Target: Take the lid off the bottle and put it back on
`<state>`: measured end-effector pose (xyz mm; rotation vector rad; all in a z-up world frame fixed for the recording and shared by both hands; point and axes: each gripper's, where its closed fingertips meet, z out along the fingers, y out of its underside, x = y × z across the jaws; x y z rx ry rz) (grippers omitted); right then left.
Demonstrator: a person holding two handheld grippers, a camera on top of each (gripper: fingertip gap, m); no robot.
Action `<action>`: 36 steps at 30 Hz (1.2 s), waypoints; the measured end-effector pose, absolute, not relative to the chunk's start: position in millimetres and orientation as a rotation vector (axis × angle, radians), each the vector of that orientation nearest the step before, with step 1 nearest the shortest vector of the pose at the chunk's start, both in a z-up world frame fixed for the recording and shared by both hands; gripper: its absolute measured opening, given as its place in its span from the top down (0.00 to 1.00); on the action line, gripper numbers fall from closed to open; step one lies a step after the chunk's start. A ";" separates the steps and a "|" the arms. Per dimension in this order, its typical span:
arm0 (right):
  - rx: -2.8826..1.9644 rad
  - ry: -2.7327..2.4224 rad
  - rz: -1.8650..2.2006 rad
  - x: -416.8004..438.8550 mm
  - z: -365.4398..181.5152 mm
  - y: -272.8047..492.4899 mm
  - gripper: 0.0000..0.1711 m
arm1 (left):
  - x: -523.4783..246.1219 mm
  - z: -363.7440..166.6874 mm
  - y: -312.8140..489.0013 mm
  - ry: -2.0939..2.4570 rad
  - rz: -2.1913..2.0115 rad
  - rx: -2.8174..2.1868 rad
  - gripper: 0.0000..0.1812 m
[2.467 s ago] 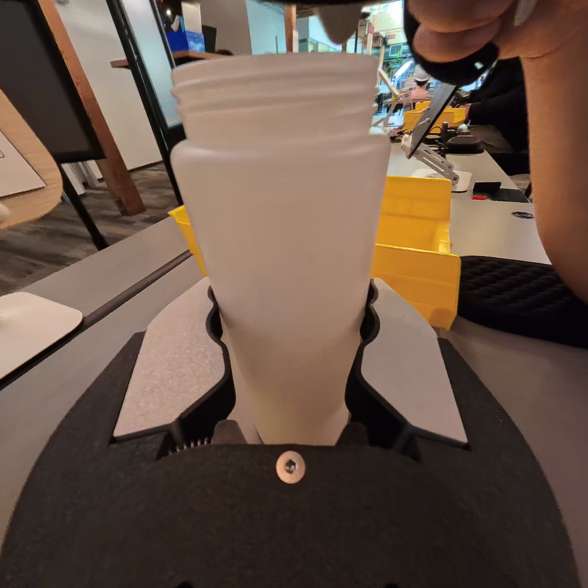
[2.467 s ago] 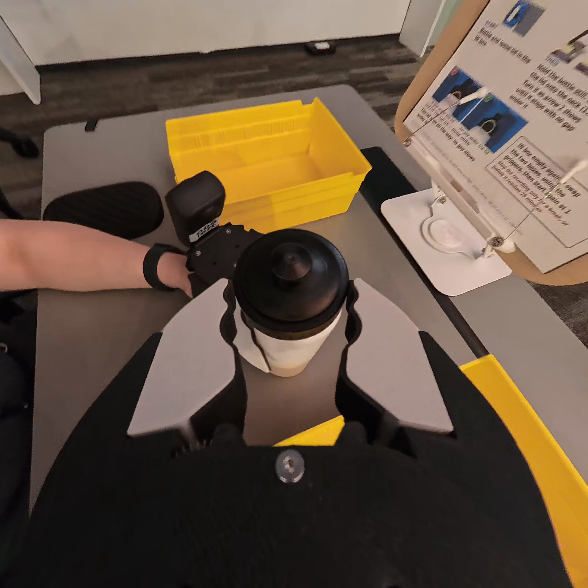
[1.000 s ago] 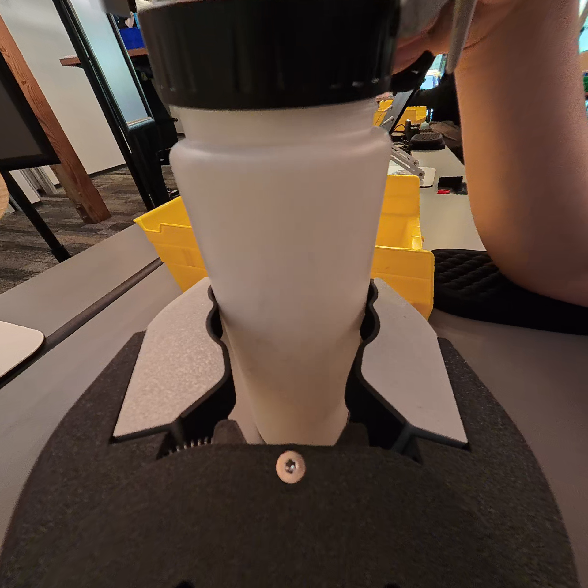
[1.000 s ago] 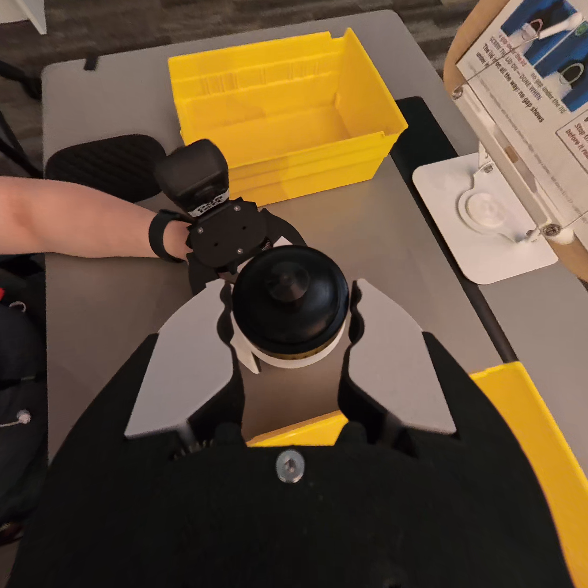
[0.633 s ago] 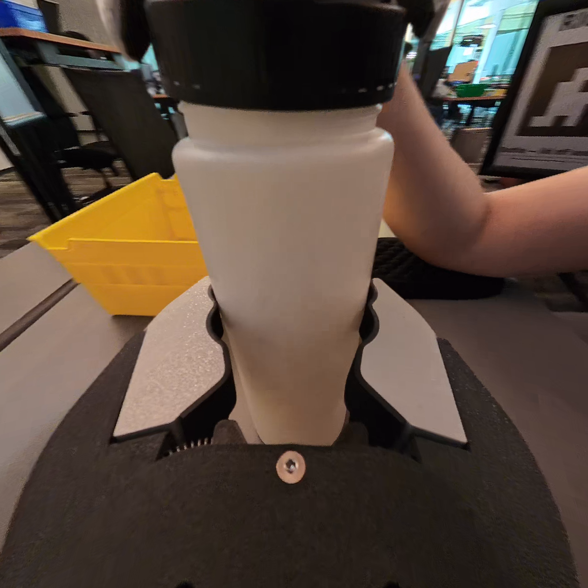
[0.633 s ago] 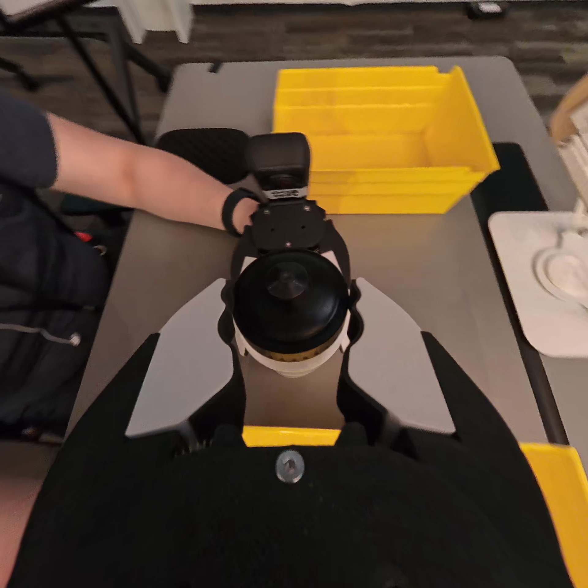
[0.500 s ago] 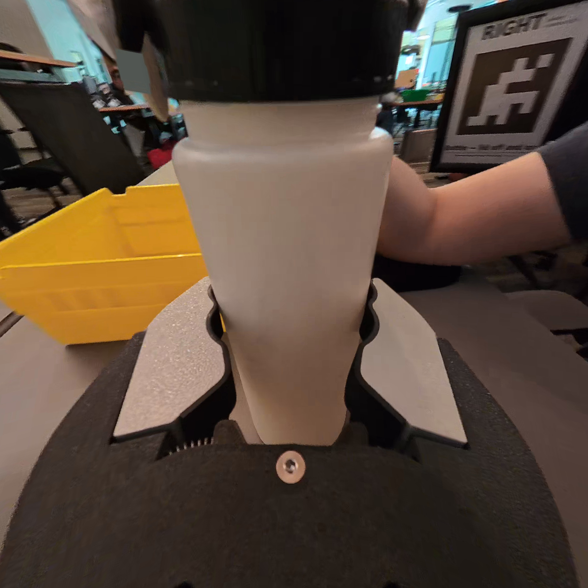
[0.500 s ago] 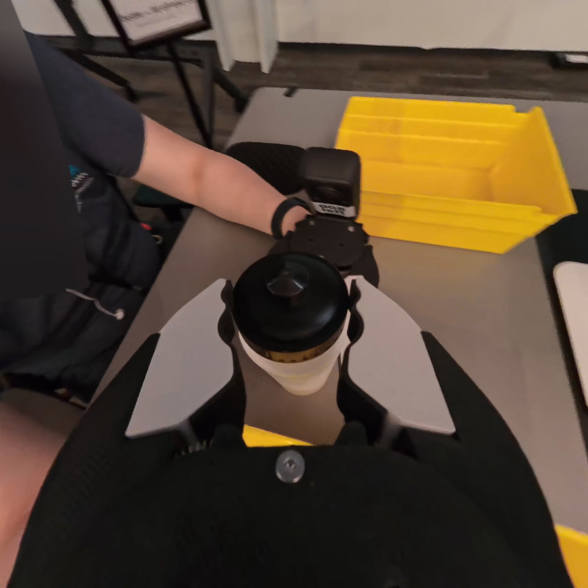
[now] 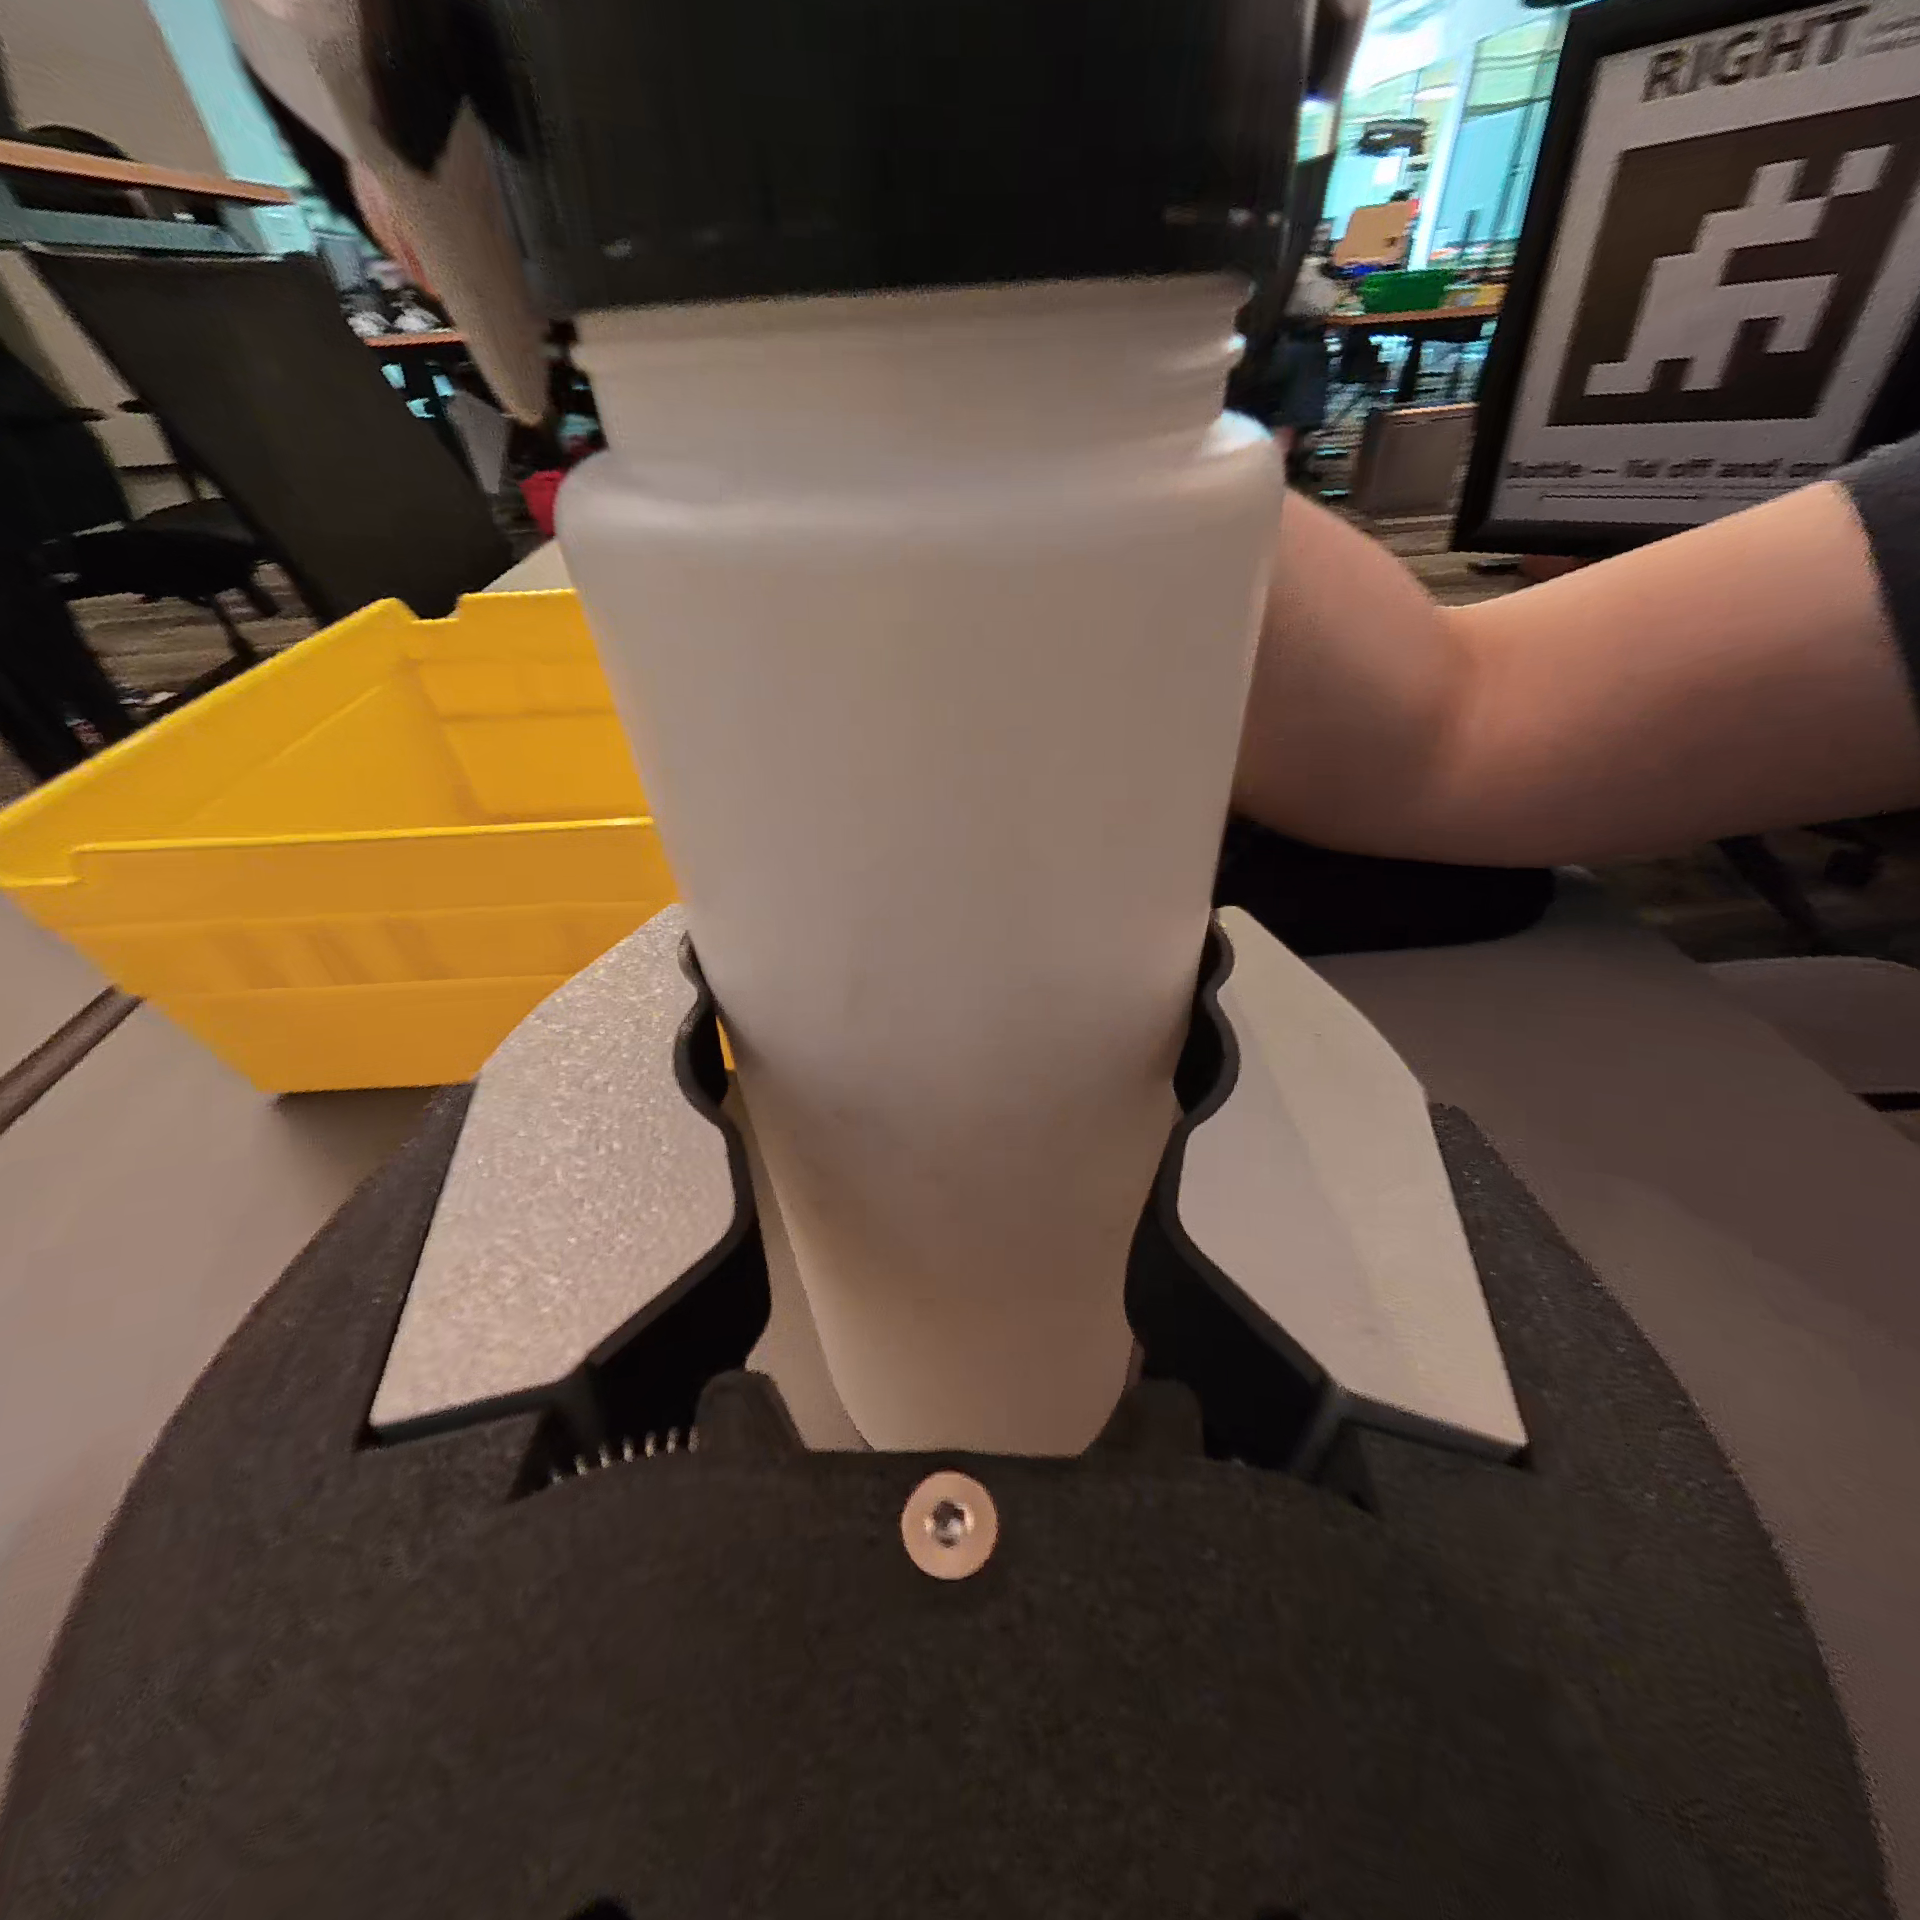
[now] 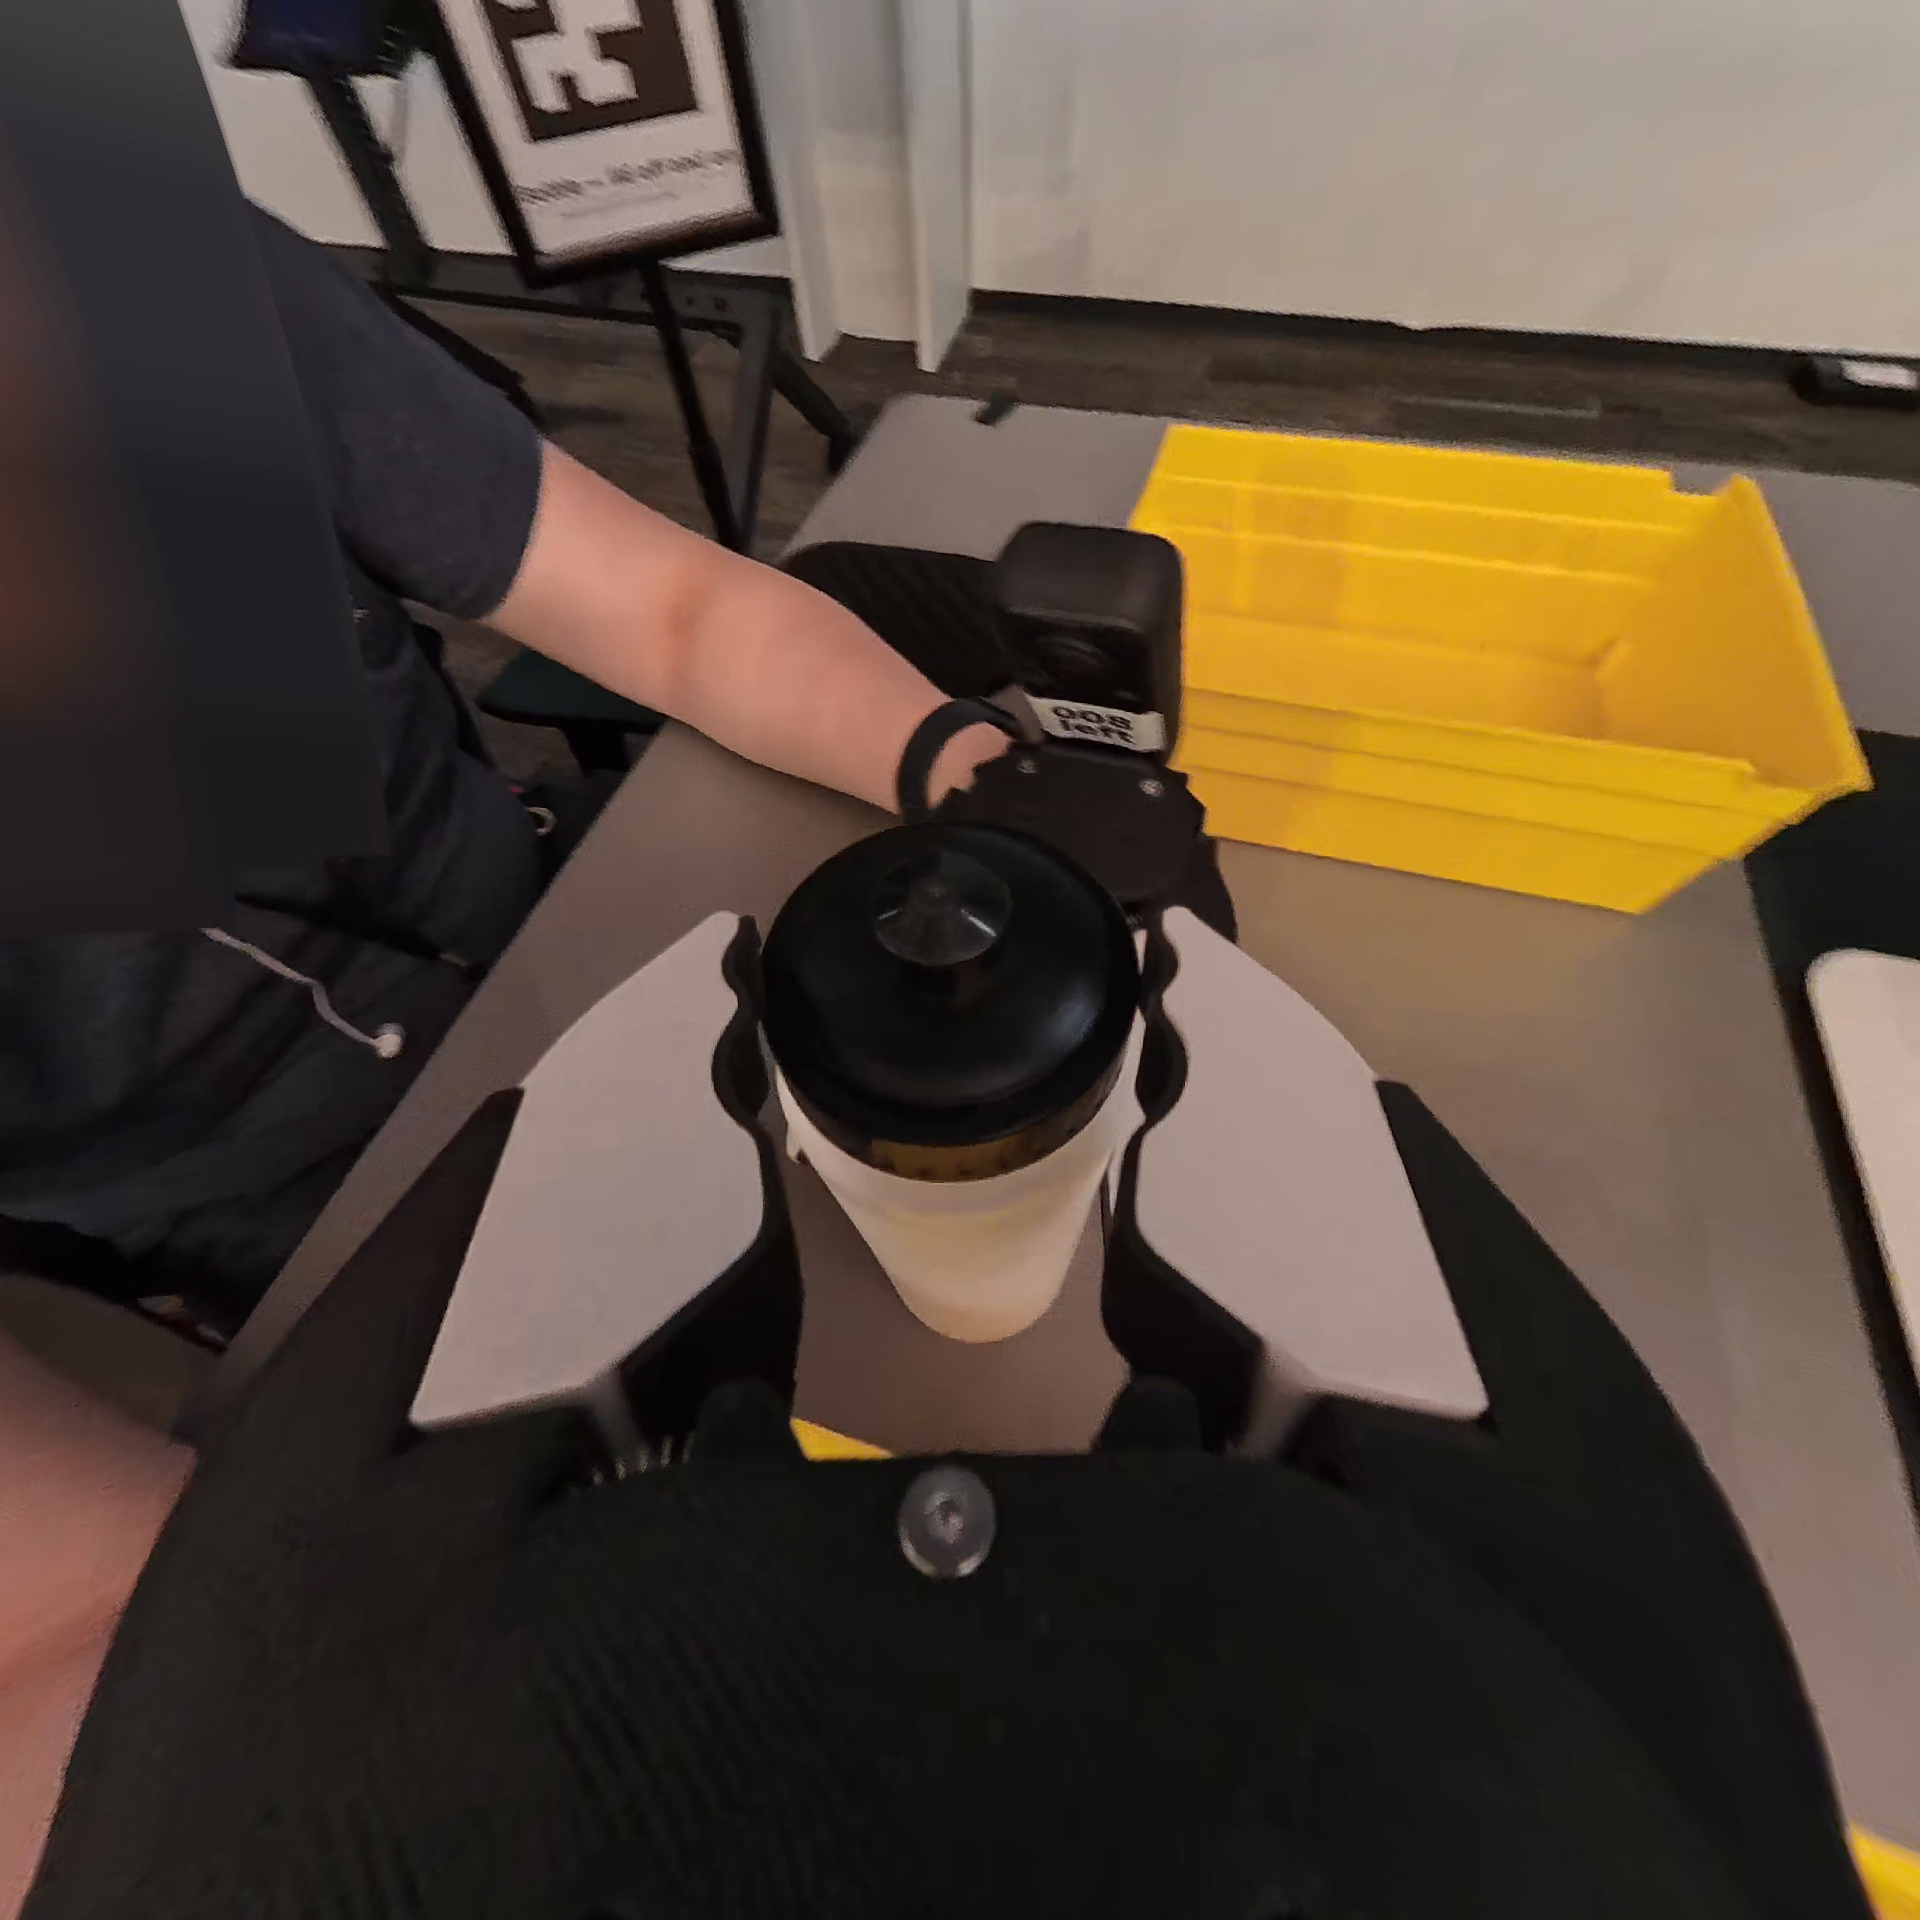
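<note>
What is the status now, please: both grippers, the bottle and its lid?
Left gripper shut on white bottle. Right gripper shut on black lid, lid sitting on bottle neck. Nothing in the way.

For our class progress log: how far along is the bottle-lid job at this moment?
Done: the black lid sits back on the white bottle. In hand: the right hand-held gripper clamps the lid, the left hand-held gripper clamps the bottle. Left: neck threads show below the lid, so probably tightening, then release.

Grey table, dark wood-plank floor, white wall — framed sign on black easel, bright windows behind
</note>
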<state>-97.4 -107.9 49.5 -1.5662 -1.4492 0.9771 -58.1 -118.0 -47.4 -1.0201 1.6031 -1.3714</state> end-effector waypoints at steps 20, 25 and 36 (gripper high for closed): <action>-2.083 -0.770 0.391 -81.4 50.5 -38.7 0.58 | -53.6 -47.7 -48.9 1.316 -1.069 -1.286 0.52; -2.083 -0.824 0.359 -84.8 46.9 -40.2 0.60 | -54.7 -48.1 -48.6 1.328 -1.066 -1.284 0.52; -1.747 -1.330 0.667 -96.1 48.7 -84.1 0.60 | -63.3 -47.5 -100.9 1.553 -1.354 -1.061 0.52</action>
